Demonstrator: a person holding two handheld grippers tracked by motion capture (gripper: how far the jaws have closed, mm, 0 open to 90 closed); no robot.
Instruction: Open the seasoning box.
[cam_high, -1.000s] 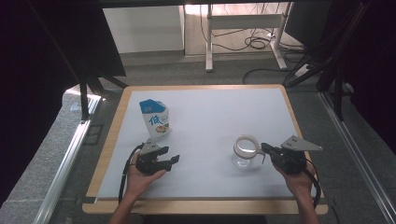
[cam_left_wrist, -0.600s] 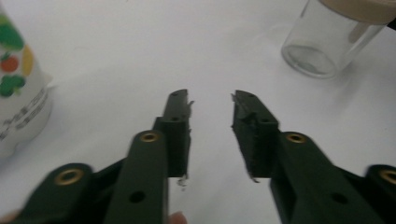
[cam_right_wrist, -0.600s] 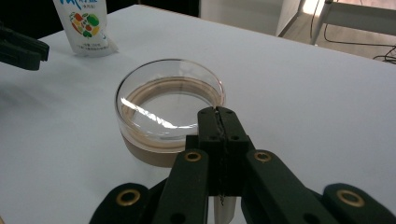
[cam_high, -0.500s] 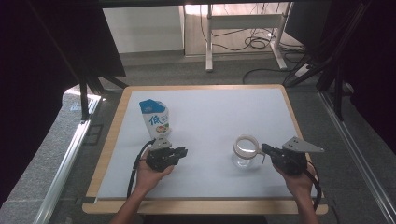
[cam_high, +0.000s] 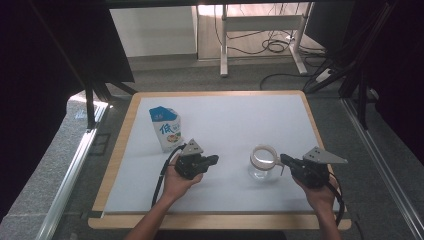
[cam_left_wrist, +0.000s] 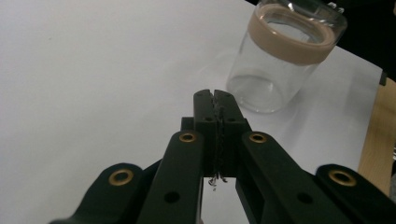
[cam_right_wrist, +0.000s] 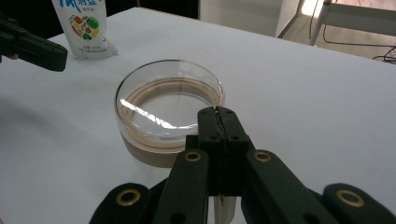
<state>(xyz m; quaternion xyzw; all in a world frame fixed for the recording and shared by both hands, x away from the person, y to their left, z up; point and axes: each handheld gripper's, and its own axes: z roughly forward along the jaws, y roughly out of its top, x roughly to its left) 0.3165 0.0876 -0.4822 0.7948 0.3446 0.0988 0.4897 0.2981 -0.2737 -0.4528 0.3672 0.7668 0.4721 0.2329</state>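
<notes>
A clear glass jar (cam_high: 262, 162) with a tan band stands open on the white table top. My right gripper (cam_high: 283, 158) is shut, its tips at the jar's right rim; in the right gripper view the shut jaws (cam_right_wrist: 217, 112) reach the near rim of the jar (cam_right_wrist: 163, 107), and I cannot tell if they touch it. My left gripper (cam_high: 216, 159) hovers left of the jar, pointing toward it. Its jaws have just been closing and now stand shut (cam_left_wrist: 215, 95) with nothing between them, the jar (cam_left_wrist: 285, 60) ahead to the right. A blue and white milk carton (cam_high: 166, 128) stands at the back left.
The white mat (cam_high: 235, 120) lies on a wooden table whose edge (cam_high: 215, 222) runs along the front. The carton (cam_right_wrist: 86, 28) and my left gripper (cam_right_wrist: 32, 46) appear beyond the jar in the right gripper view. Desk legs and cables lie on the floor behind.
My left gripper has moved right, away from the carton toward the jar, and its jaws have gone from open to shut. The right gripper and the jar have not moved.
</notes>
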